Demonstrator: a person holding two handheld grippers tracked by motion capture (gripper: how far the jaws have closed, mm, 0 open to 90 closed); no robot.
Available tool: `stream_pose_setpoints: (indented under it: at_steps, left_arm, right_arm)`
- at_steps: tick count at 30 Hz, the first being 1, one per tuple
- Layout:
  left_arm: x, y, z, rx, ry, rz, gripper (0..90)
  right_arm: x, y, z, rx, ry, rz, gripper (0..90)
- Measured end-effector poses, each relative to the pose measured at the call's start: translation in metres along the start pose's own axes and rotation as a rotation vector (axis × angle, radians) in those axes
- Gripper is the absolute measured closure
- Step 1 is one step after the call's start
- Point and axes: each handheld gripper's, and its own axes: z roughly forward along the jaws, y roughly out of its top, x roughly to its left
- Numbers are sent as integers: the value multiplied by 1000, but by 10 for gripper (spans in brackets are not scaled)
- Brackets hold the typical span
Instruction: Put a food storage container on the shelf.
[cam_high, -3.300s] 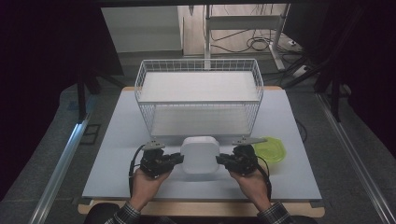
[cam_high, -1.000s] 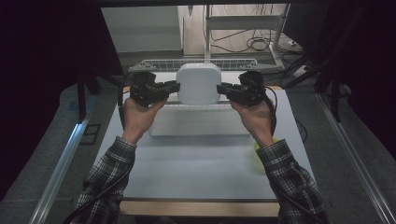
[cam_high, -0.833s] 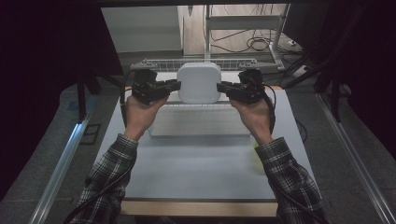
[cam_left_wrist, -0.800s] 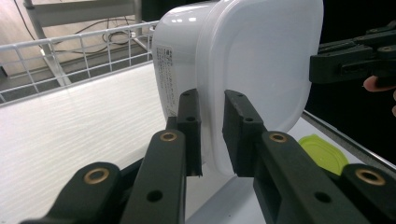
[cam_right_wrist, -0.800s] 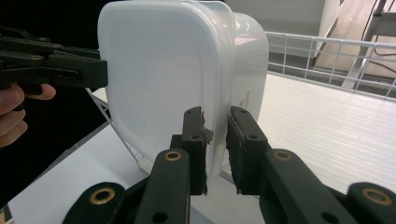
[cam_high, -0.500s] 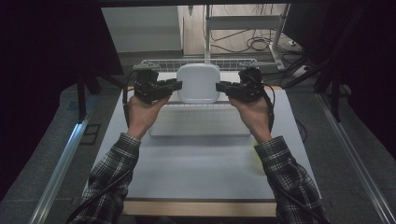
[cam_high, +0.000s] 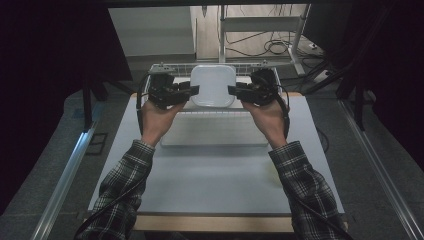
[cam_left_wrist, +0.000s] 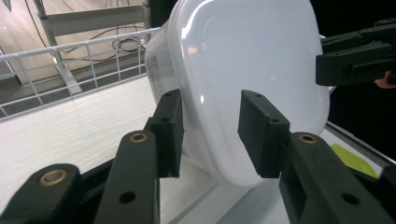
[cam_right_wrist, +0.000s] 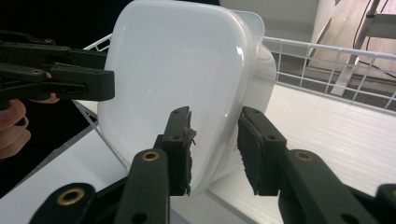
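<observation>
The wire basket (cam_high: 165, 67) sits at the far end of the table (cam_high: 215, 175), and you've got the white tub (cam_high: 212, 85) held up over its near rim, tilted so the bottom faces you. Big smooth plastic thing, prob light and empty (can't see inside tho), thin walls that'll flex if you squeeze hard, and glossy so it's gonna want to slip.

Left gripper (cam_left_wrist: 210, 130) straddles the tub's edge w/ a pad on each face. Right gripper (cam_right_wrist: 215, 144) does the same on the opposite edge. Both look clenched on the tub, tho in the gripper views I can't tell 100% that the pads are pressing vs just beside the plastic. Edge or rim is the right spot imo, the flat faces give you nothing to bite.

Vs a few sec ago: back then the tub was low at the near side of the table, in front of the basket, hands close to you. Now arms are stretched out and it's up by the basket. Over the last sec it barely moves.

Small bit: a yellow-green thing (cam_left_wrist: 352, 158) is on the table, right side.
</observation>
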Motion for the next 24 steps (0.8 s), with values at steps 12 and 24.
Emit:
stream_pose_setpoints:
  at_steps: [12, 24]
  left_arm:
    - [3, 4, 11, 15, 37, 18, 508]
    - [8, 12, 19, 22, 42, -7, 468]
  right_arm:
    - [-3, 5, 10, 11, -19, -2, 562]
    - [-5, 10, 21, -6, -105, -37, 533]
